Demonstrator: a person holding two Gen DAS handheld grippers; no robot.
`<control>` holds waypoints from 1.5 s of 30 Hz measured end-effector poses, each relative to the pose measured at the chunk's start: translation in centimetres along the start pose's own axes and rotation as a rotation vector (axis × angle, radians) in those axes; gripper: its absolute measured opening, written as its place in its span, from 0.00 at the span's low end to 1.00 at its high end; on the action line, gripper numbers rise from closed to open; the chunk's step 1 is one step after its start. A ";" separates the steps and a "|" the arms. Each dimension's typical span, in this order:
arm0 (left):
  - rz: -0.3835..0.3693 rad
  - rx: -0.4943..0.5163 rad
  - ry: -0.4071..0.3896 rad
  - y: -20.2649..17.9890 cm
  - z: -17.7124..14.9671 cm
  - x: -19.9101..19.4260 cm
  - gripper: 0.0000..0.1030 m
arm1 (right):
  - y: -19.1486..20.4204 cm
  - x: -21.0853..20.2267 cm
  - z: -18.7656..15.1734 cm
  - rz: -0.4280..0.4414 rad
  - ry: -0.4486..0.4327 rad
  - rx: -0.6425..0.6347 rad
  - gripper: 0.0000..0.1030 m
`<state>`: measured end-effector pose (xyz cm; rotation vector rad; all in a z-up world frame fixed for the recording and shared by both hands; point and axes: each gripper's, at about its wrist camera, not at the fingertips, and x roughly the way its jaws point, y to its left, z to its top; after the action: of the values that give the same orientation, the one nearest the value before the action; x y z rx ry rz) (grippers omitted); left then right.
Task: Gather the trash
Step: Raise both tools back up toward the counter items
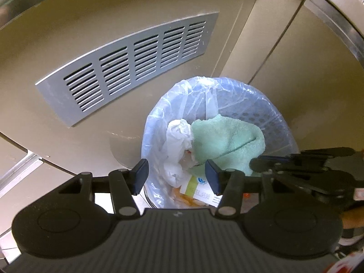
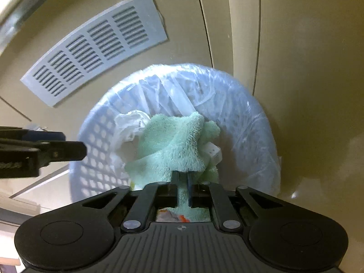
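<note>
Here, over a pale perforated plastic wastebasket (image 1: 268,118) lined with a clear plastic bag (image 1: 157,122).
Left: grey slotted vent plate (image 1: 127,66) on the beige cabinet wall (image 1: 45,45); left gripper (image 1: 176,176) spread wide, gripping nothing, above crumpled white tissue (image 1: 178,134) and a printed carton (image 1: 200,190) inside the basket. Middle to right: fluffy mint-green cloth (image 2: 173,145) draped atop the trash within the basket, pinched between the nearly closed fingers of the right gripper (image 2: 183,187), a white plastic piece (image 2: 212,153) just beside it.
</note>
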<state>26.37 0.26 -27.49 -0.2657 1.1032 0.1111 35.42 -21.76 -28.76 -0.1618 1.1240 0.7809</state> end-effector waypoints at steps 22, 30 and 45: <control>0.019 -0.101 -0.181 -3.9 -0.7 -15.5 0.49 | 2.5 -17.1 0.0 0.132 -0.200 -0.047 0.53; 0.041 -0.098 -0.304 -5.3 0.6 -21.1 0.49 | 1.9 -22.4 0.7 0.162 -0.302 -0.056 0.53; 0.039 -0.045 -0.420 -4.2 6.4 -23.7 0.49 | -1.5 -26.5 5.5 0.073 -0.481 0.005 0.53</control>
<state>22.14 -1.06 -2.97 -0.2466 0.6889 0.2165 35.12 -32.82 -4.04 0.0718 0.6788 0.8273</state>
